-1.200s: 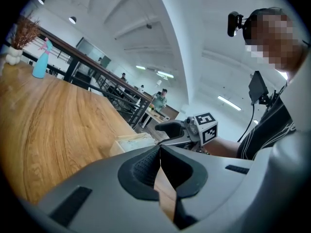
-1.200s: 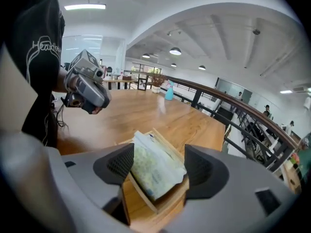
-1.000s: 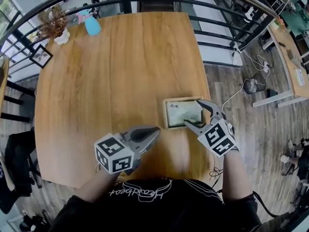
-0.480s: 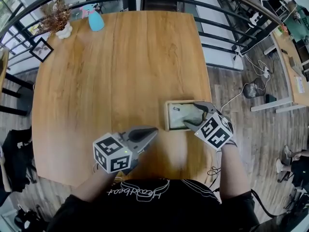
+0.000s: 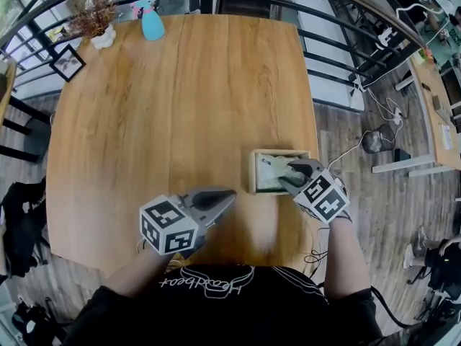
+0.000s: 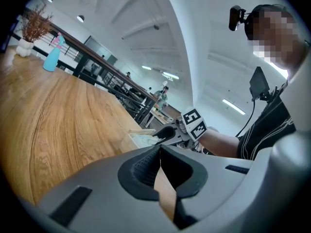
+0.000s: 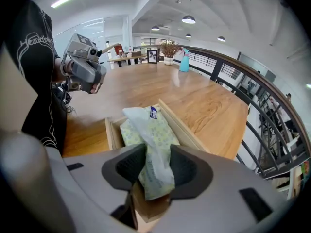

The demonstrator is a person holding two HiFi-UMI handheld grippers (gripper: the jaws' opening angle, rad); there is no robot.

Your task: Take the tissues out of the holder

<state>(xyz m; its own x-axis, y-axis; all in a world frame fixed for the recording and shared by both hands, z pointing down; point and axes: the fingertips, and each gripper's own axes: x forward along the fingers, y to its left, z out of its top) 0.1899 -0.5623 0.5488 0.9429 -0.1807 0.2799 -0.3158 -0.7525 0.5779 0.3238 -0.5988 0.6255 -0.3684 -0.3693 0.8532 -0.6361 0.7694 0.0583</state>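
The task is barely begun: the right gripper's [image 7: 158, 168] jaws are closing on the tissue pack [image 7: 151, 135], not yet lifted from the wooden holder [image 5: 253, 173] by the bench's [image 5: 173, 107] right edge, while the left gripper [image 6: 160, 165], jaws closed and empty, hovers apart.

A big wooden bench [image 5: 180, 114] fills most of the head view. At its far left corner three things stand close together: a blue spray bottle [image 5: 152, 24], a white pot [image 5: 103, 37] with dry brown twigs, and a black picture frame [image 5: 70, 62] a little nearer. A black railing [image 5: 338, 45] runs along the far and right sides. Beyond it the floor [image 5: 382, 193] is grey wood, with cords [image 5: 385, 96] lying on it.
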